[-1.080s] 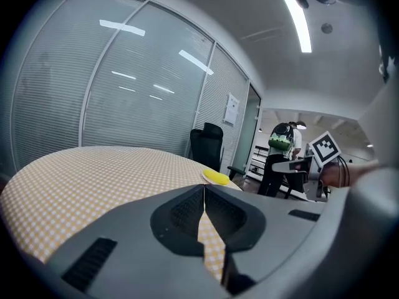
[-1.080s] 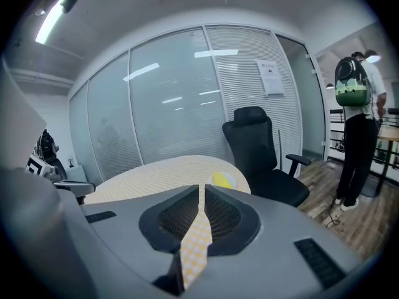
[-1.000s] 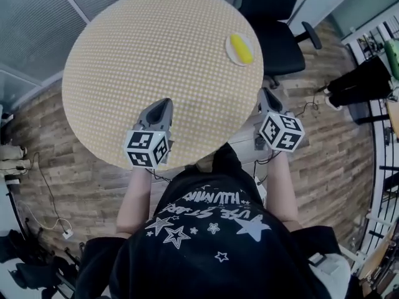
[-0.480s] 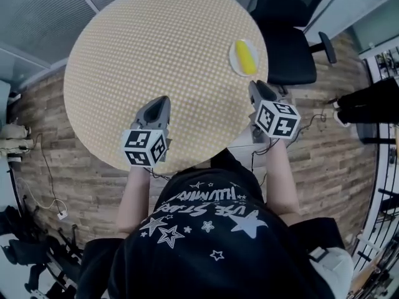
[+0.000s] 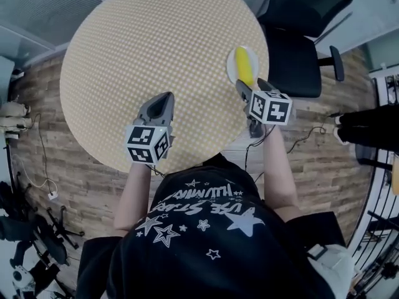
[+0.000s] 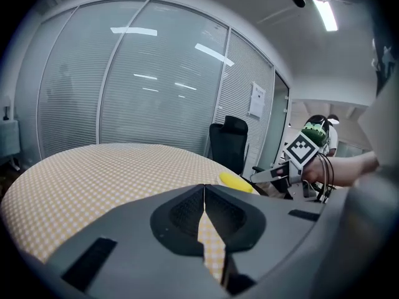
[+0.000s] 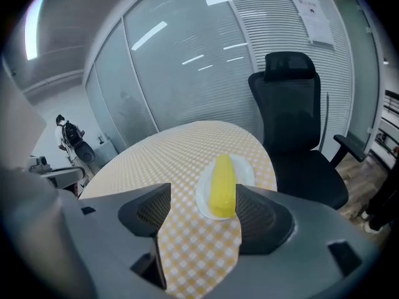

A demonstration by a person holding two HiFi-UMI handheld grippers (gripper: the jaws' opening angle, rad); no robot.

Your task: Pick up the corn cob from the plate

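Floor (image 5: 299,161): brown wood planks all round you, with cables trailing across them at the left of the head view.
Table (image 5: 156,42): round, covered in a yellow-and-white checked cloth; you stand at its near edge.
Chair (image 5: 299,42): black office chair, pulled up at the far right side of the table, just behind the plate.
Your shirt (image 5: 206,242): black with white stars and lettering, filling the bottom of the head view.
Left gripper (image 5: 166,97): you hold it over the near part of the table, well apart from the plate. Its jaws are pressed together at the tips with nothing between them; only a thin sliver of checked cloth shows lower down in the left gripper view (image 6: 204,195).
Right gripper (image 5: 240,87): you hold it at the right edge of the table, its tips just at the near rim of the plate, pointing downward at it. Its jaws are opening and stand wide apart (image 7: 203,190); no pad presses on anything.
Plate (image 5: 231,67): small, white, lying on the cloth near the table's right edge.
Corn cob (image 5: 244,66): yellow, lying lengthwise on the plate. In the right gripper view (image 7: 223,184) its near end shows in the gap between the jaws, close to the right-hand one.
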